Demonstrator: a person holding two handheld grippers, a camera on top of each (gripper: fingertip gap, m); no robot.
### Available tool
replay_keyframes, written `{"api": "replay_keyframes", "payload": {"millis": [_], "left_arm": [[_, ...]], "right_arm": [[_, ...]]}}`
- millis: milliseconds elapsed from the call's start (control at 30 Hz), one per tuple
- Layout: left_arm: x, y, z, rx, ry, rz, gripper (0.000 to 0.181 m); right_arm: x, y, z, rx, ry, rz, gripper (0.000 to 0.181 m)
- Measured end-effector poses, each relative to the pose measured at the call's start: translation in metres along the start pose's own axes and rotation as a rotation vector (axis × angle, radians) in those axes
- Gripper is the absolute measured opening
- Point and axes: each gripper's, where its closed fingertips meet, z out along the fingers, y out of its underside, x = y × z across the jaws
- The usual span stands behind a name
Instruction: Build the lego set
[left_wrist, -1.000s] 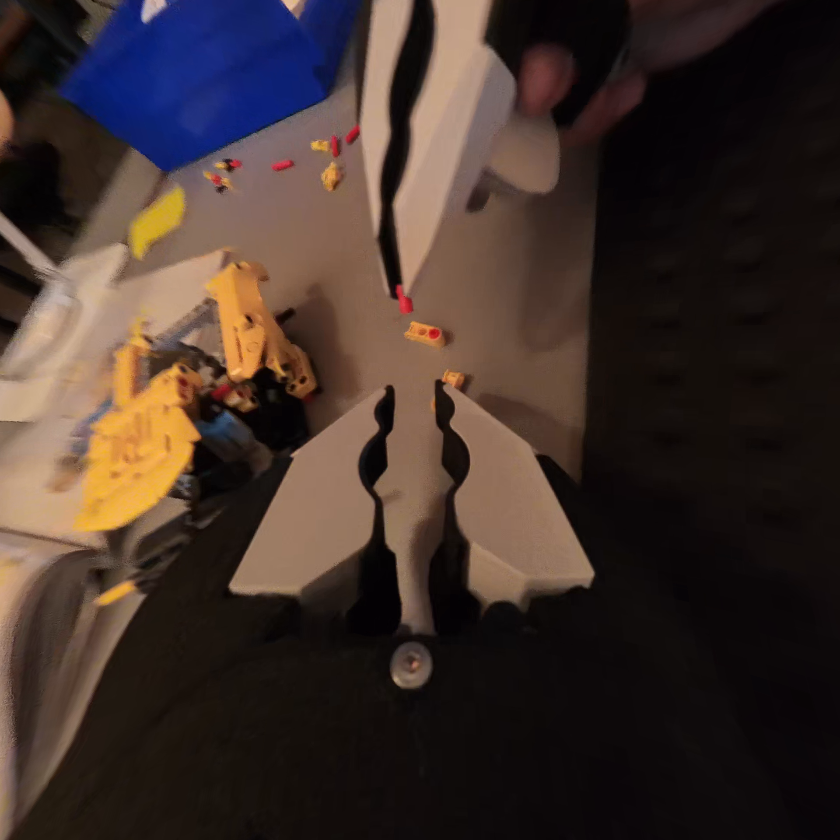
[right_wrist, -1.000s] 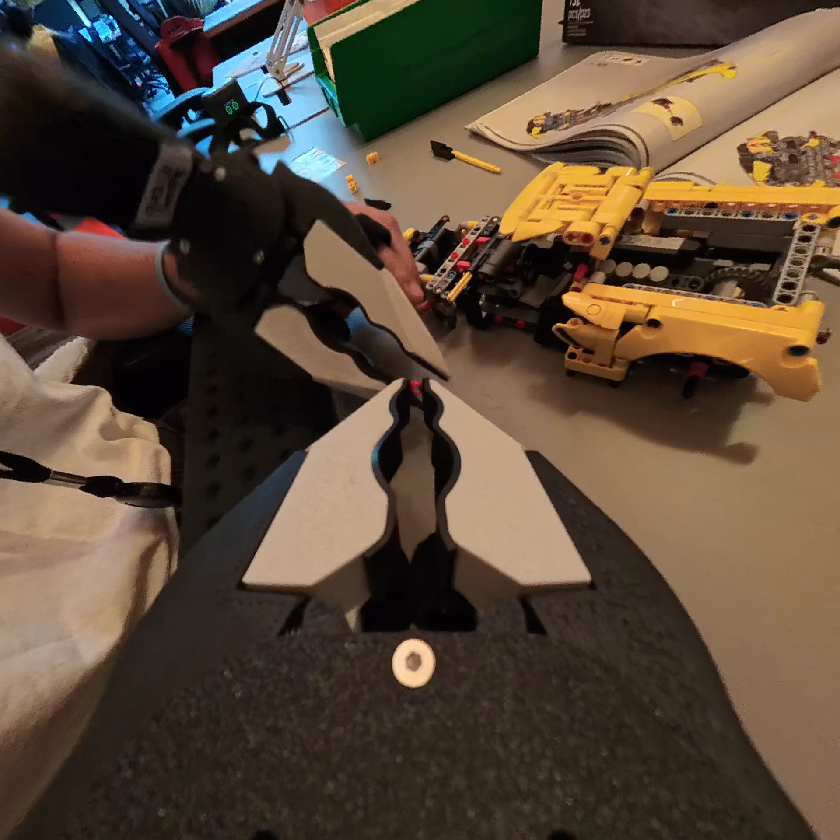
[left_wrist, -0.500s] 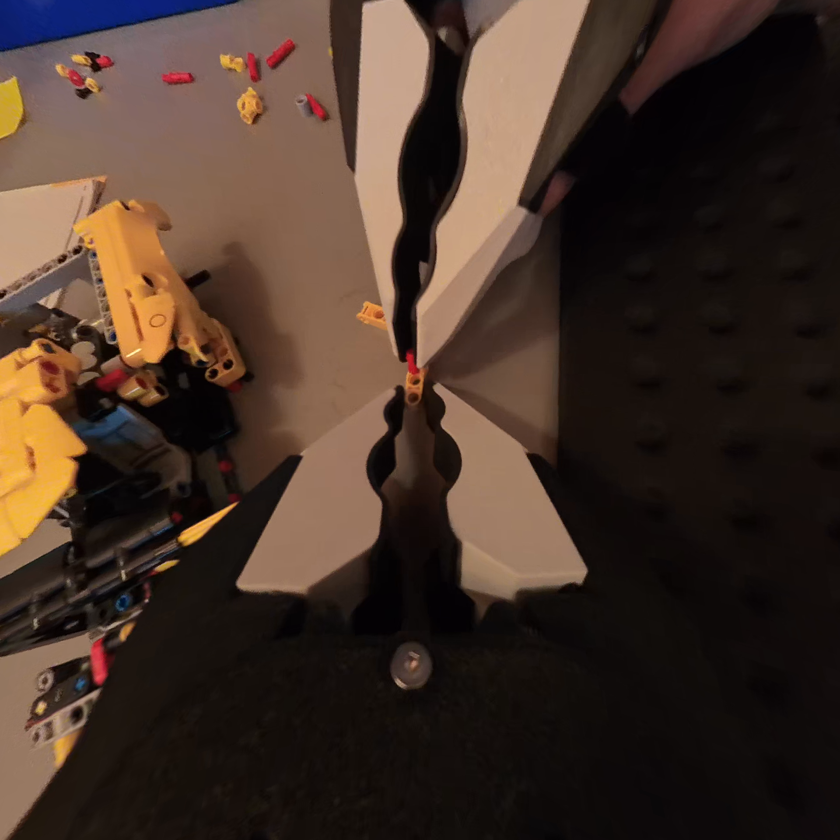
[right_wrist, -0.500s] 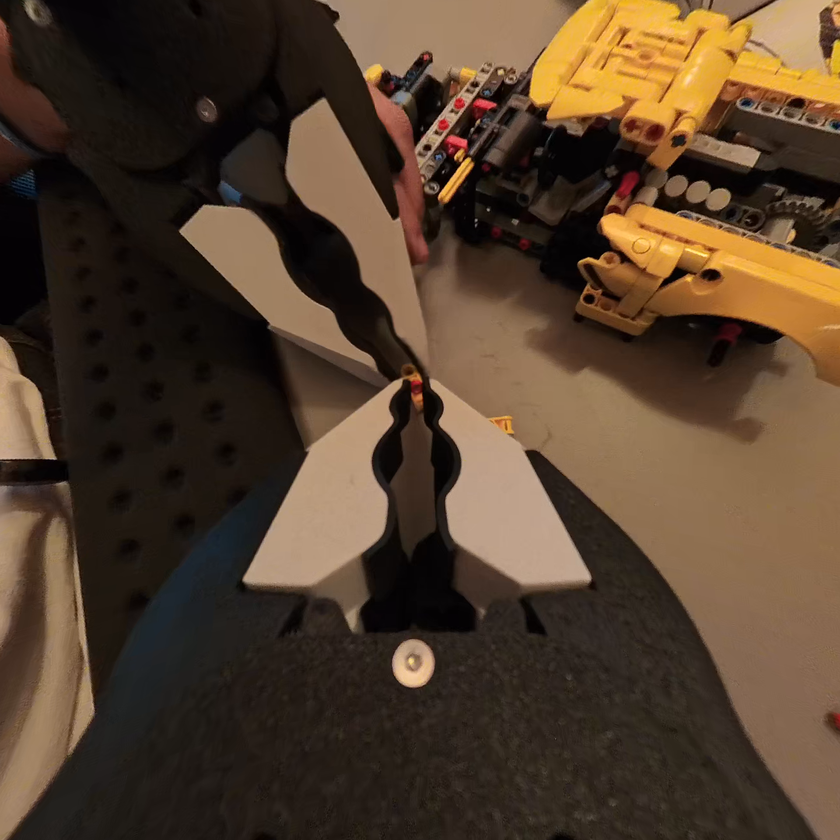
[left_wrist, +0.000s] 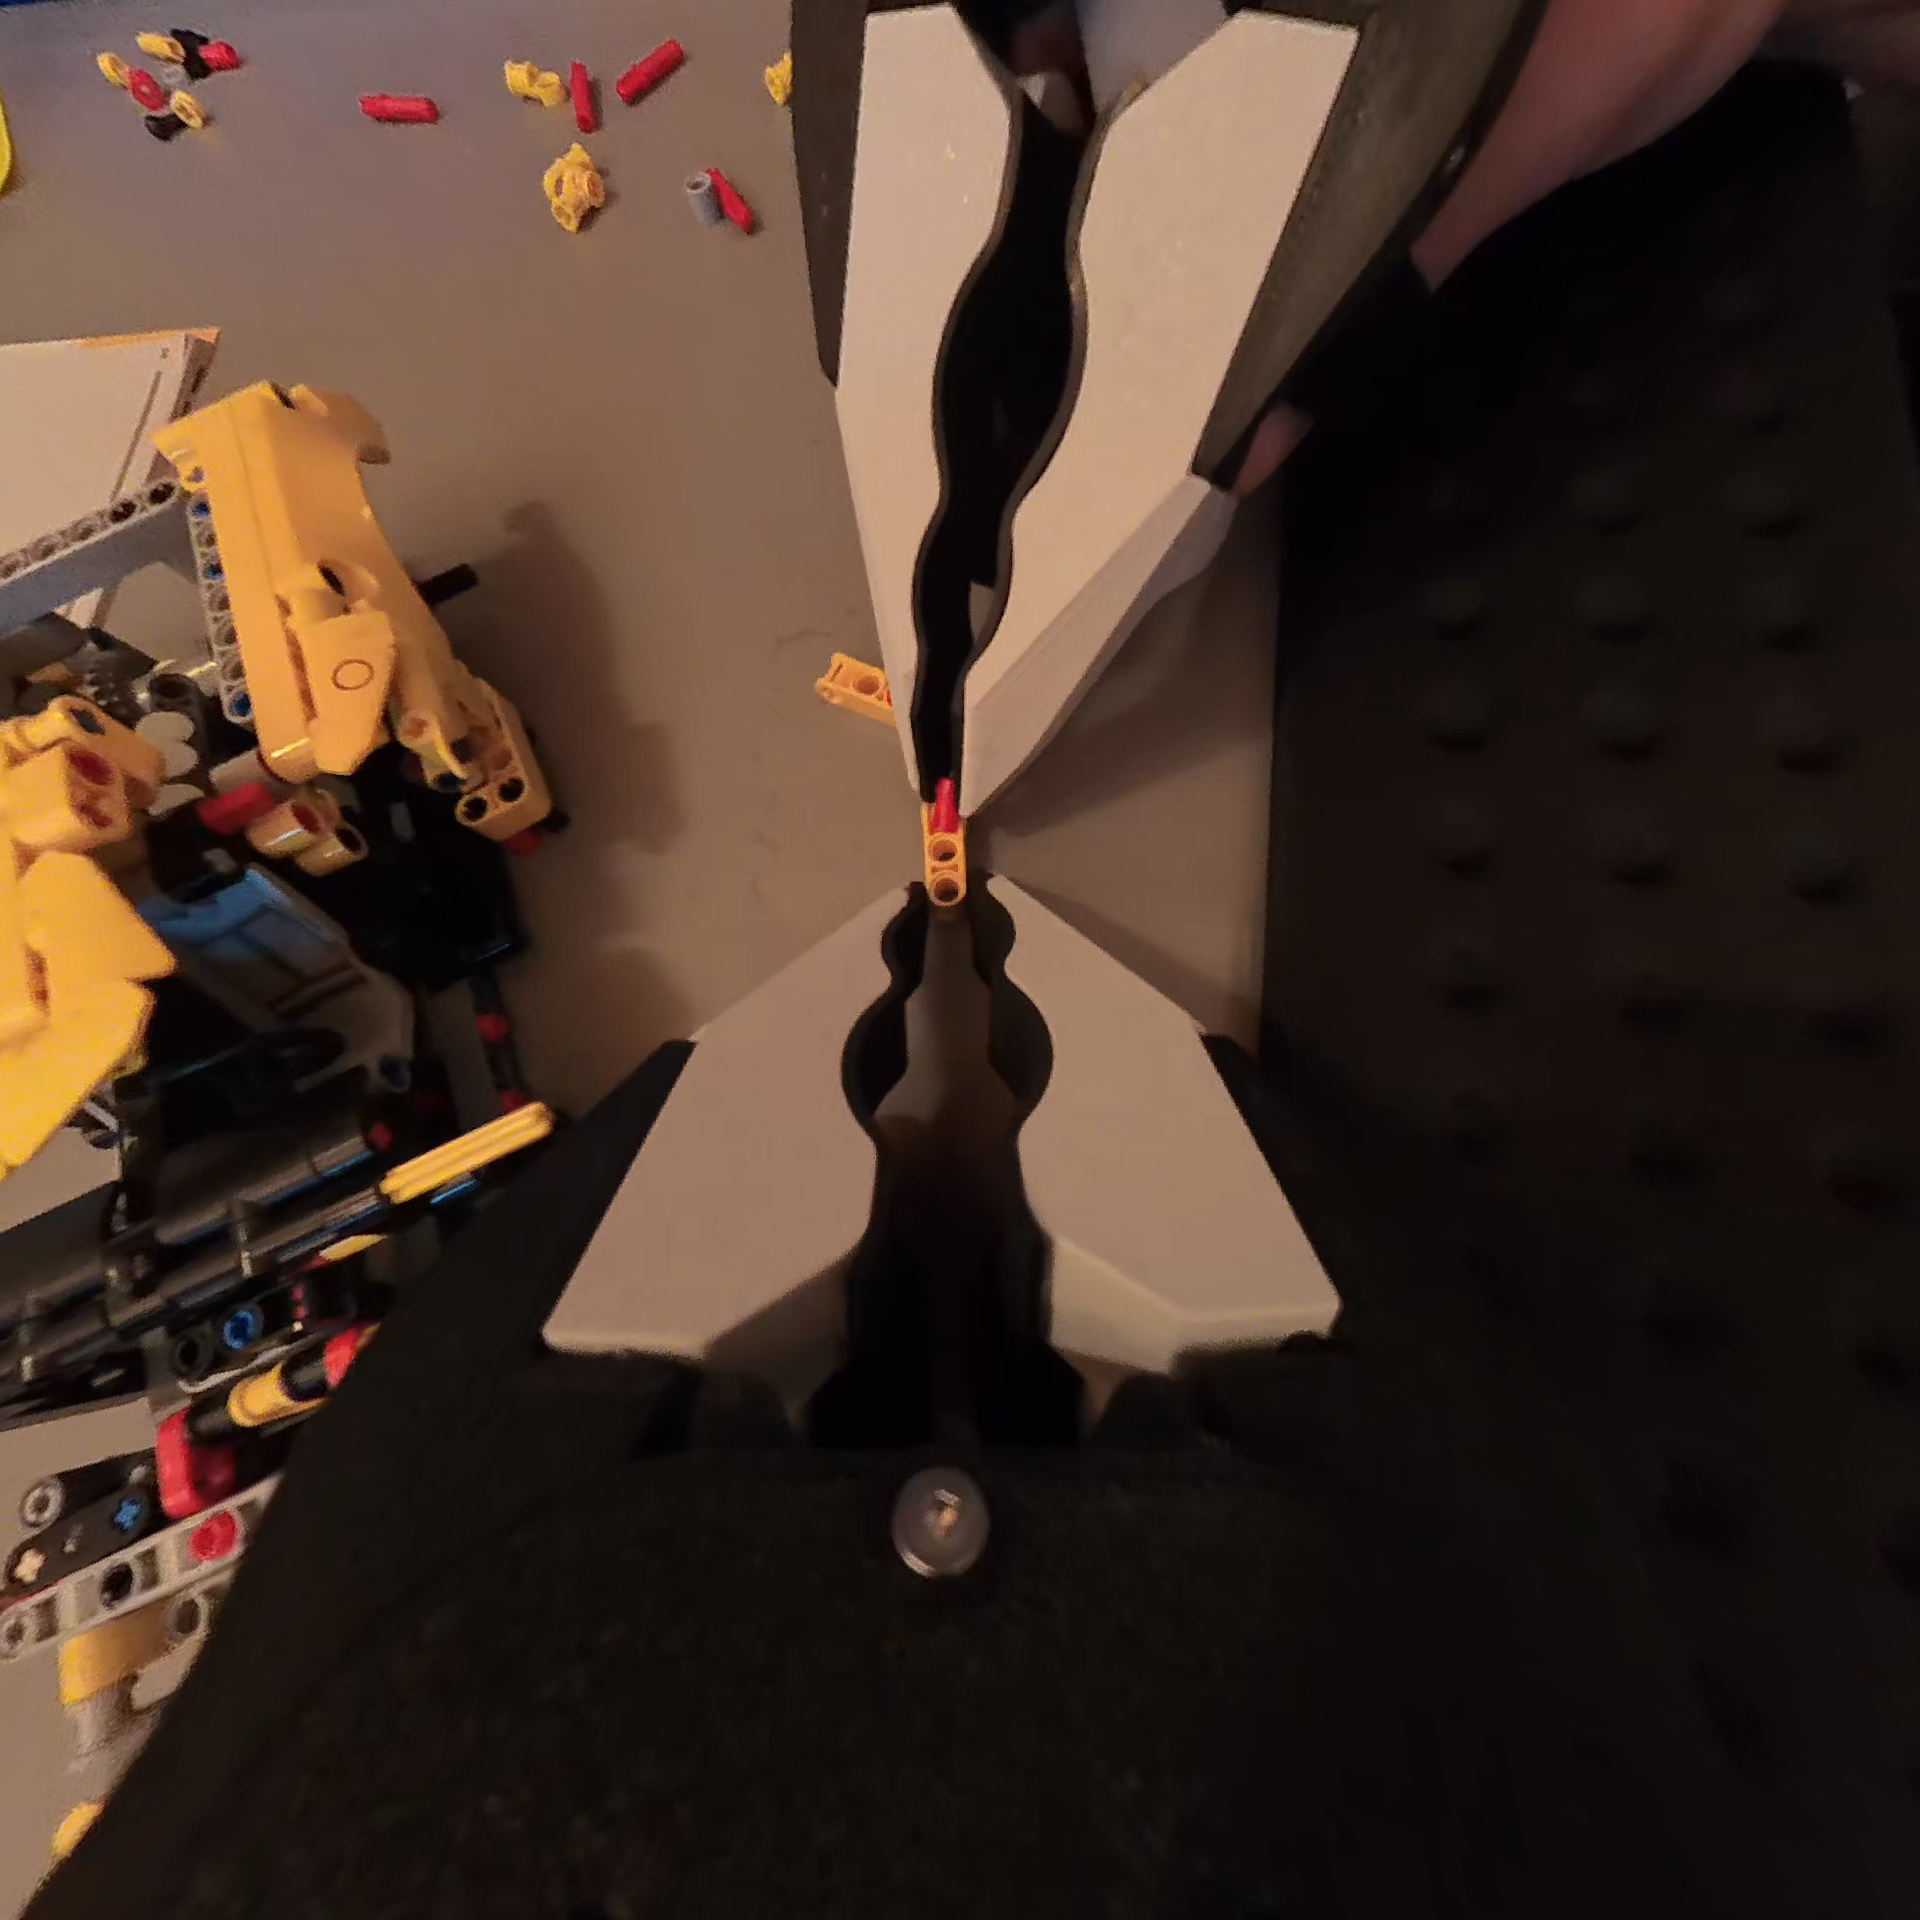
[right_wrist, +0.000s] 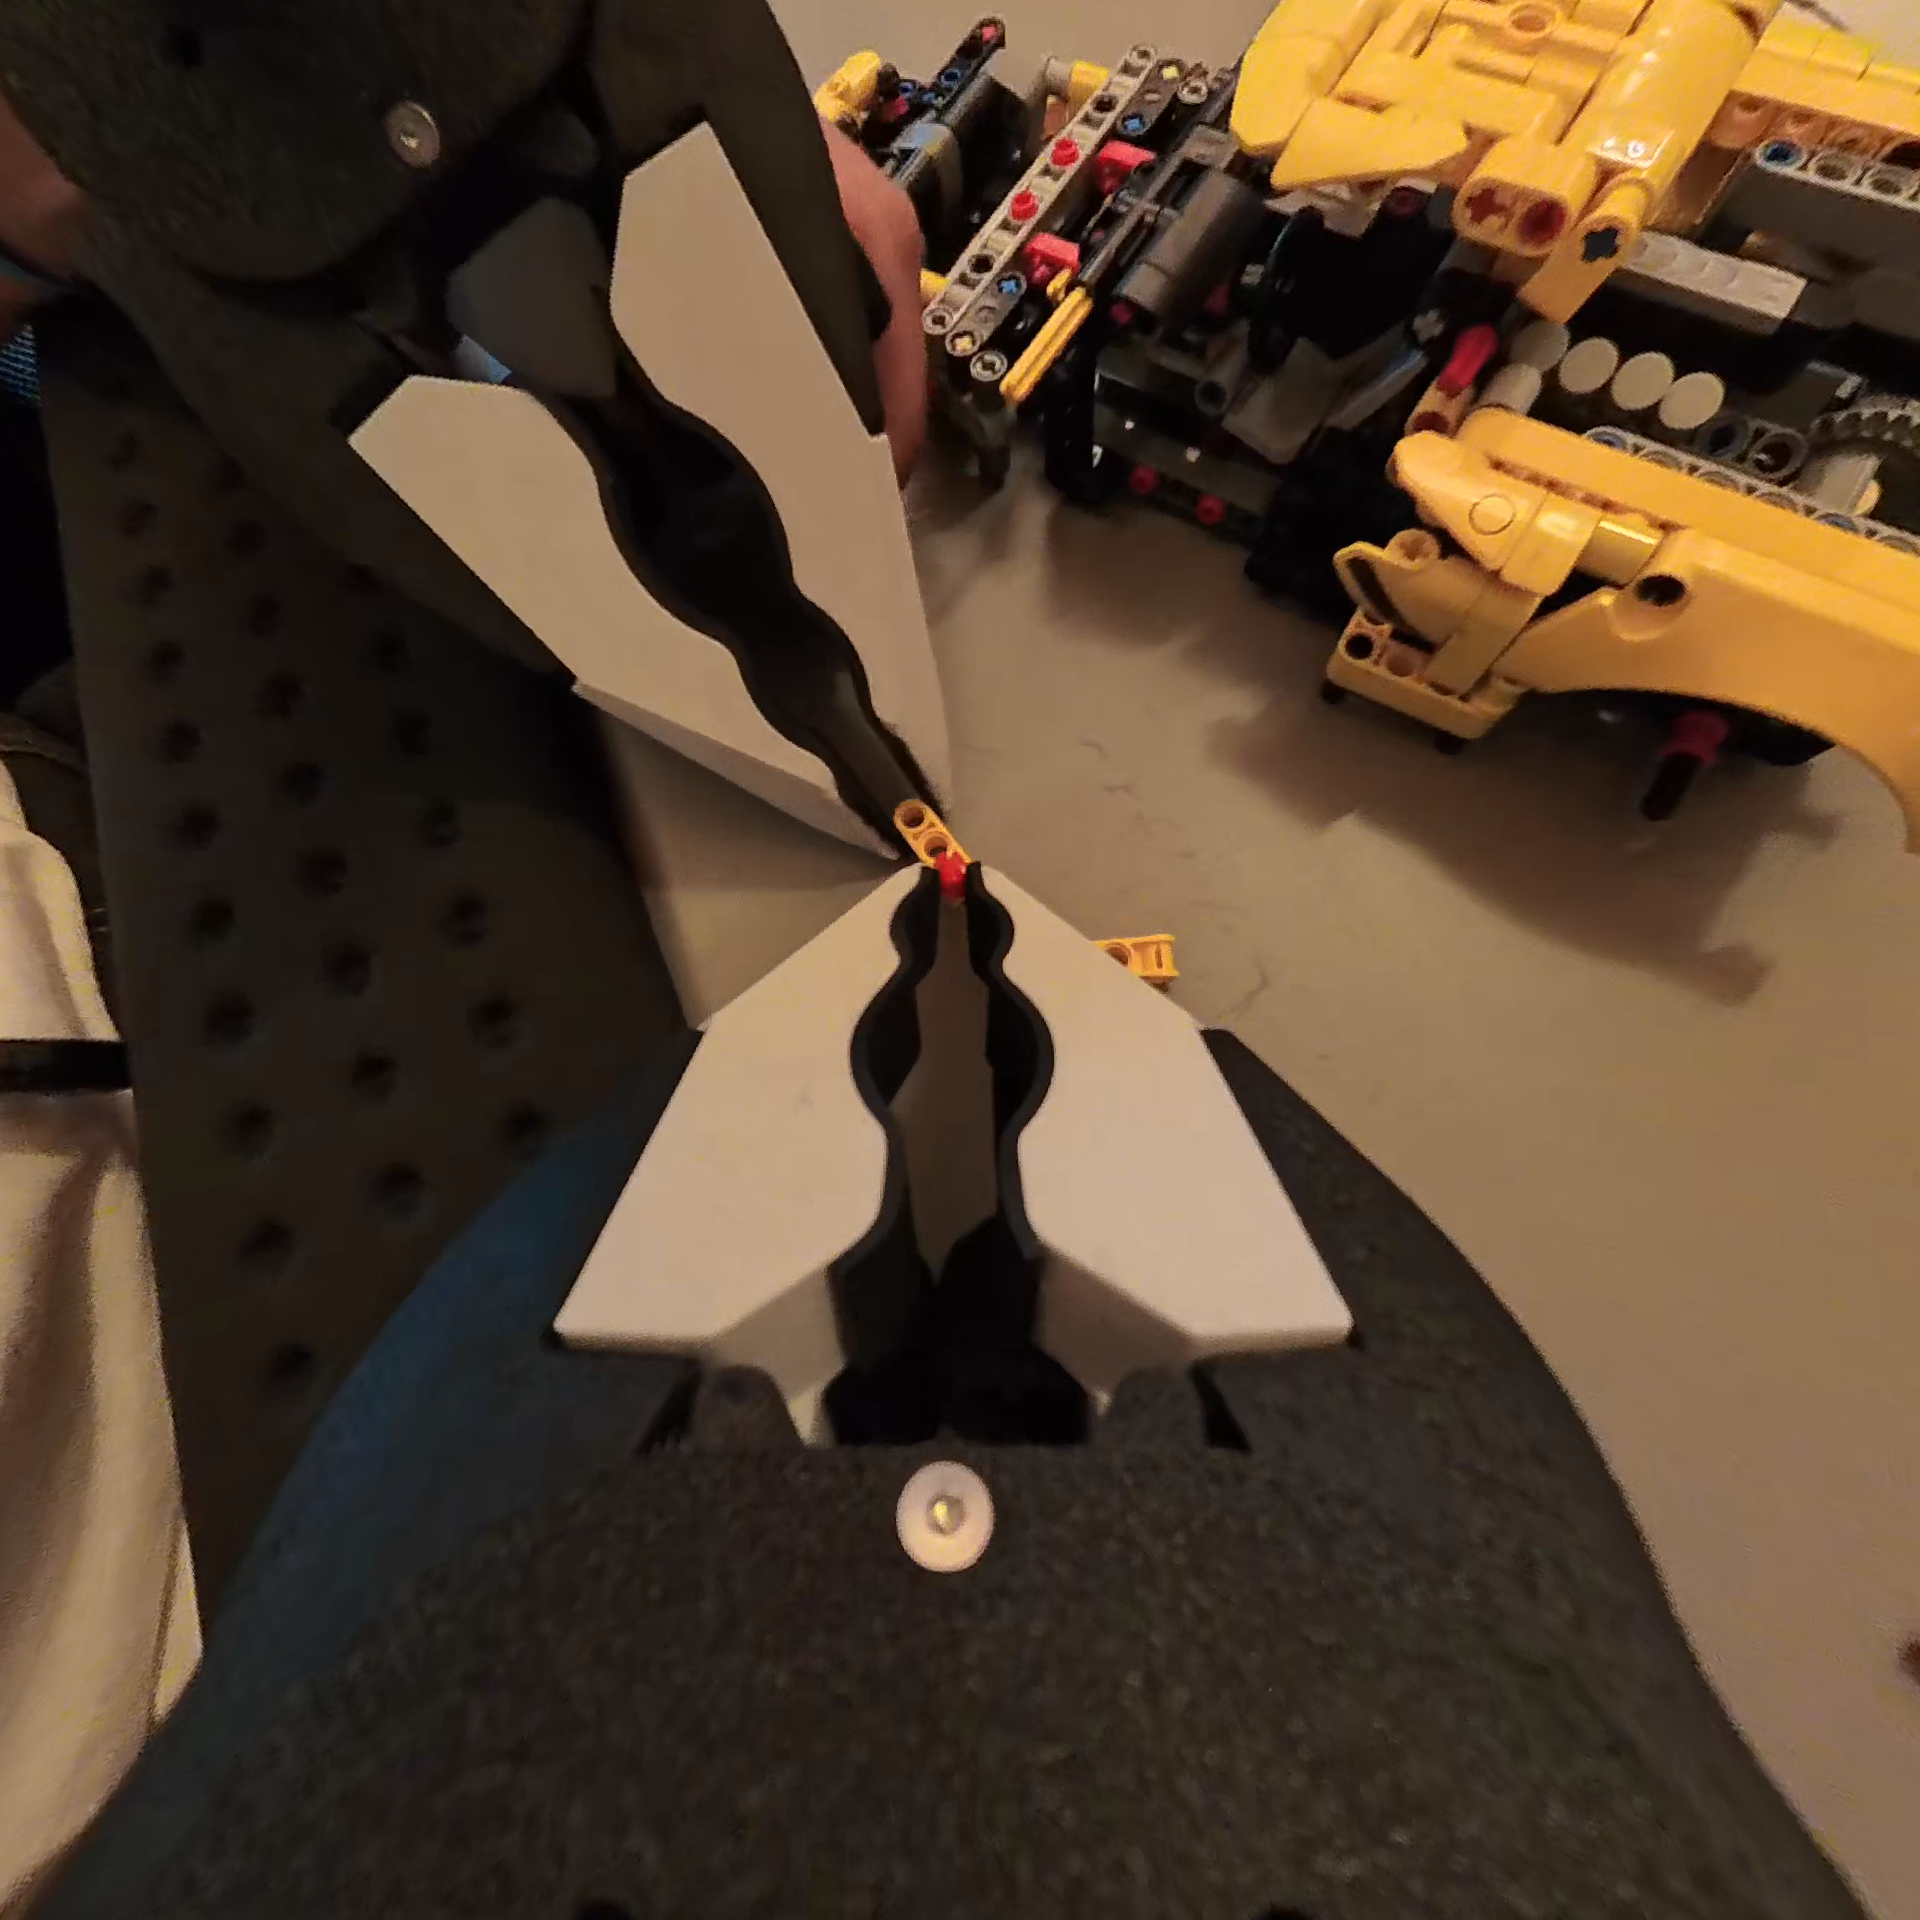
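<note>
1. Left gripper (left_wrist: 943, 902) nearest in the left wrist view, tips clenched on the lower end of a small yellow beam (left_wrist: 944, 864); two holes of the beam visible, the gripped end hidden between the tips.
2. Right gripper (right_wrist: 948, 885) nearest in the right wrist view, tips clamped on a red pin (right_wrist: 948, 871); only a stub of the pin visible, seated in the beam's end, remainder covered by the fingers.
3. Grippers tip to tip above the tabletop (left_wrist: 644, 436), left one angled in from upper left in the right wrist view, right one pointing straight down the frame in the left wrist view.
4. Spare yellow connector (right_wrist: 1141, 954) on the tabletop just beyond the right fingers, partly hidden behind them.
5. Hand (right_wrist: 894, 301) behind the left gripper, mostly covered by its black body; only fingers showing.
6. Yellow lego model (right_wrist: 1558, 416) farther off on the tabletop, cut off at the frame edge, underside in dark shadow.
7. Loose red and yellow pieces (left_wrist: 582, 135) farthest away in the left wrist view, too small to identify individually.
</note>
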Motion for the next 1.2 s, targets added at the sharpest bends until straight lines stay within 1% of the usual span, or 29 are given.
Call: {"api": "replay_keyframes", "payload": {"millis": [67, 167, 233, 267, 367, 400, 500, 600, 667, 767, 867, 933, 1067, 1200], "left_arm": [[-0.001, -0.001, 0.0, 0.004, -0.025, 0.043, 0.007], [-0.004, -0.005, -0.002, 0.021, -0.11, 0.16, 0.007], [-0.004, -0.013, -0.007, 0.061, -0.123, 0.168, 0.007], [-0.003, -0.02, -0.011, 0.101, -0.127, 0.172, 0.007], [-0.003, -0.038, -0.02, 0.205, -0.121, 0.141, 0.007], [-0.004, -0.037, -0.02, 0.207, -0.118, 0.13, 0.007], [-0.009, -0.019, -0.015, 0.124, -0.131, 0.131, 0.007], [-0.004, -0.019, -0.016, 0.137, -0.083, 0.106, 0.007], [-0.004, -0.02, -0.017, 0.143, -0.088, 0.115, 0.007], [0.0, -0.034, -0.025, 0.232, -0.054, 0.082, 0.007], [0.0, -0.049, -0.036, 0.327, -0.053, 0.087, 0.007], [0.002, -0.051, -0.037, 0.348, -0.046, 0.096, 0.007], [0.003, -0.055, -0.039, 0.374, -0.046, 0.103, 0.007], [0.004, -0.055, -0.04, 0.382, -0.03, 0.088, 0.007]], "right_arm": [[0.0, -0.001, -0.001, 0.006, -0.004, 0.006, 0.004], [0.0, -0.006, -0.004, 0.042, 0.007, -0.011, 0.004], [0.001, -0.008, -0.007, 0.065, 0.009, -0.007, 0.004], [0.001, -0.01, -0.008, 0.075, 0.006, -0.005, 0.004], [-0.002, -0.01, -0.008, 0.078, -0.008, -0.013, 0.004], [-0.002, -0.01, -0.008, 0.078, -0.003, -0.019, 0.004], [-0.001, -0.015, -0.013, 0.124, -0.029, 0.013, 0.004], [-0.002, -0.018, -0.016, 0.148, -0.043, 0.02, 0.004], [-0.005, -0.018, -0.016, 0.153, -0.079, 0.034, 0.004], [-0.008, -0.026, -0.024, 0.224, -0.12, 0.048, 0.004], [-0.014, -0.037, -0.036, 0.312, -0.166, 0.044, 0.004], [-0.017, -0.041, -0.041, 0.347, -0.193, 0.043, 0.004], [-0.018, -0.044, -0.043, 0.37, -0.185, 0.034, 0.004], [-0.019, -0.043, -0.042, 0.363, -0.195, 0.039, 0.004]]}}
